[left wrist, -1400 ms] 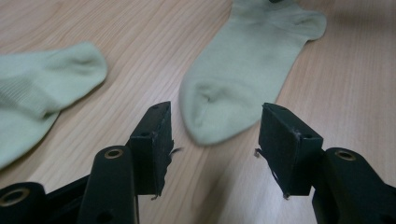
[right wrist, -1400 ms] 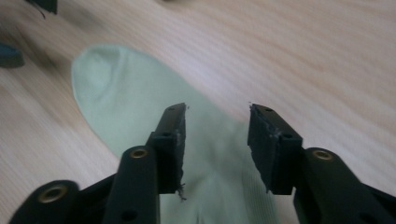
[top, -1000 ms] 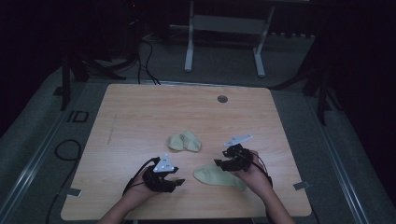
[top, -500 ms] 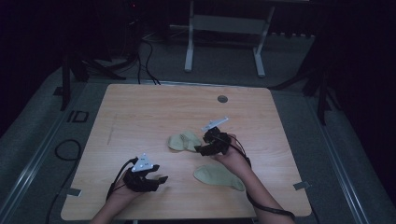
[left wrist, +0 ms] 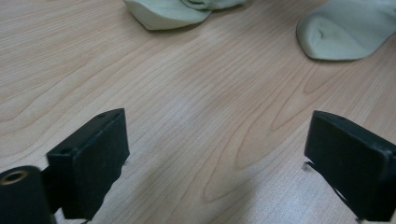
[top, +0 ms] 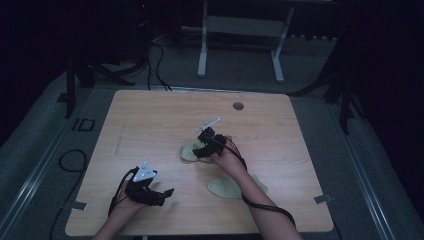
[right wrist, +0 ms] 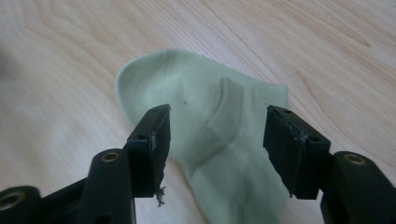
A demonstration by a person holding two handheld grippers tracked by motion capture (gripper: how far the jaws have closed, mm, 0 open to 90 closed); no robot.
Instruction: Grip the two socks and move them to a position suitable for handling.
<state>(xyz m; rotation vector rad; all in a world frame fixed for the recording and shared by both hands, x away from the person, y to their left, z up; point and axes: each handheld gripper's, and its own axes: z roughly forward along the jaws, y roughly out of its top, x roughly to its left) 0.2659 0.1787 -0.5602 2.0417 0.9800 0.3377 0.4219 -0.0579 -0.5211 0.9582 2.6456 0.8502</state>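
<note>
since half a second ago my right gripper [top: 202, 142] has pushed a little further forward and to the left over the far sock [top: 189, 152], while my left gripper [top: 159, 194] has stayed near the front left of the table [top: 150, 115] with barely any change. from above i see the right hand [top: 226, 159] reaching in from the bottom, its cable looped along the forearm, and the gripper head covering most of the far sock, so that just its left part shows past the black body. in the right gripper view the jaws stand apart with the pale green far sock [right wrist: 205, 140] lying flat on the wood between and beyond them; a ribbed fold runs across its middle and its rounded end points away from me. i cannot tell whether the jaw tips touch the cloth. the near sock [top: 227, 187] lies flat closer to my edge, partly under my right forearm and apart from the far one. my left gripper [left wrist: 219, 154] has its jaws spread wide with bare wood between them, holding nothing; its hand [top: 125, 207] sits at the table's front edge. in the left gripper view both socks sit at the top of the frame, the far sock [left wrist: 168, 11] at left and the near sock [left wrist: 345, 30] at right, well clear of the jaws.
</note>
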